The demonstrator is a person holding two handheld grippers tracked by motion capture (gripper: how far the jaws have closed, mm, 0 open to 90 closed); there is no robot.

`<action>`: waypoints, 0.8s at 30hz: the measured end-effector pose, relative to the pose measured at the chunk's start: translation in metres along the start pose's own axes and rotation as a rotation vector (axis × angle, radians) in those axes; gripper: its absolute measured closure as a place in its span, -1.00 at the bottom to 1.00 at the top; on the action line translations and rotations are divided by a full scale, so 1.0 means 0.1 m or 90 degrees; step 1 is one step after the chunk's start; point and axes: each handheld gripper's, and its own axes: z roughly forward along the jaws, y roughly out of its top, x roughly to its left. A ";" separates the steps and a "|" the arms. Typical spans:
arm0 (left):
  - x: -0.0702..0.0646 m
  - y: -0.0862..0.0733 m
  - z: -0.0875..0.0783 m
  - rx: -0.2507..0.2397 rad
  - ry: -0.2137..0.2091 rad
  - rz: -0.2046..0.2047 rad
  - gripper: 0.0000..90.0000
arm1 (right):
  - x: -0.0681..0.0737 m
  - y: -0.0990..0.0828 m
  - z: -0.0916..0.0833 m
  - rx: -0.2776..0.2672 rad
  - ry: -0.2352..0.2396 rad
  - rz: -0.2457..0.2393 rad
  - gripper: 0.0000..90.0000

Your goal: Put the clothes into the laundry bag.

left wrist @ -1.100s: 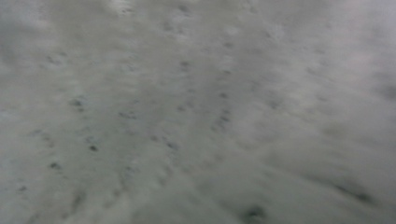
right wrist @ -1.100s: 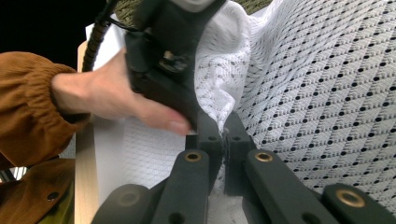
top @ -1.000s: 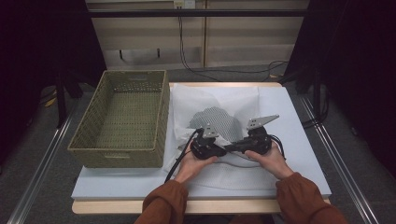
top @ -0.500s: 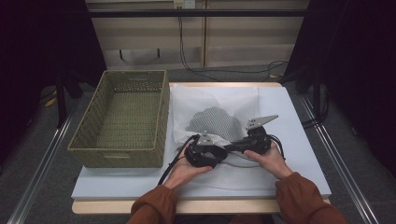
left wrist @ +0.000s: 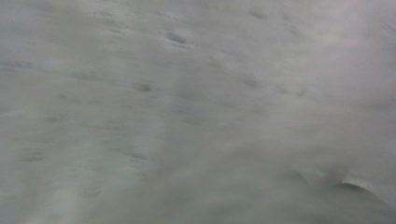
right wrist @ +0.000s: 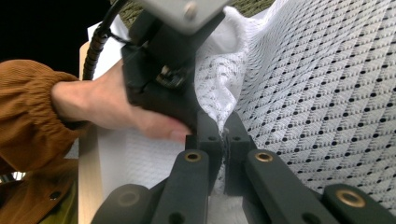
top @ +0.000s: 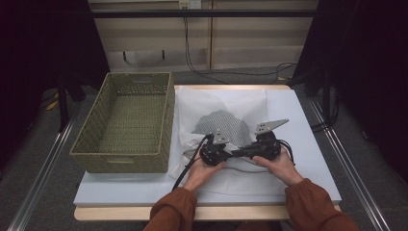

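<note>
In the high view, lower centre:
- Left gripper [top: 226, 153]: in the person's left hand, low over the white mesh cloth [top: 226, 108], jaws just closed; blur hides whether cloth sits between them.
- Right gripper [top: 243, 152]: in the right hand, tip to tip with the left one.
- Cloth: spread over the pale table [top: 308, 144], a grey meshed fold lifted just above the grippers.
- Wicker basket [top: 126, 120]: left of the cloth, its wall touching the cloth's edge.

In the left gripper view, across the frame:
- Cloth [left wrist: 196, 93]: grey, blurred, very close.

In the right gripper view, bottom centre:
- Right gripper [right wrist: 225, 140]: jaws pressed together, pinching a thin ridge of cloth [right wrist: 317, 84].
- Left gripper [right wrist: 163, 70]: upper left, against the bunched cloth, held by a hand with an orange-brown sleeve [right wrist: 28, 107].
</note>
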 end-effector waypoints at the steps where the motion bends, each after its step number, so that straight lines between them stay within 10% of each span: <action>1: 0.01 0.01 0.01 -0.007 0.002 -0.005 0.91 | 0.00 -0.01 -0.01 0.000 0.000 0.001 0.97; 11: -0.01 -0.02 -0.02 0.019 -0.011 0.003 0.64 | -0.03 -0.09 0.01 0.013 -0.003 0.009 0.97; 24: -0.02 -0.19 -0.52 0.022 -0.027 0.036 0.35 | -0.07 -0.10 0.06 0.017 -0.010 0.012 0.97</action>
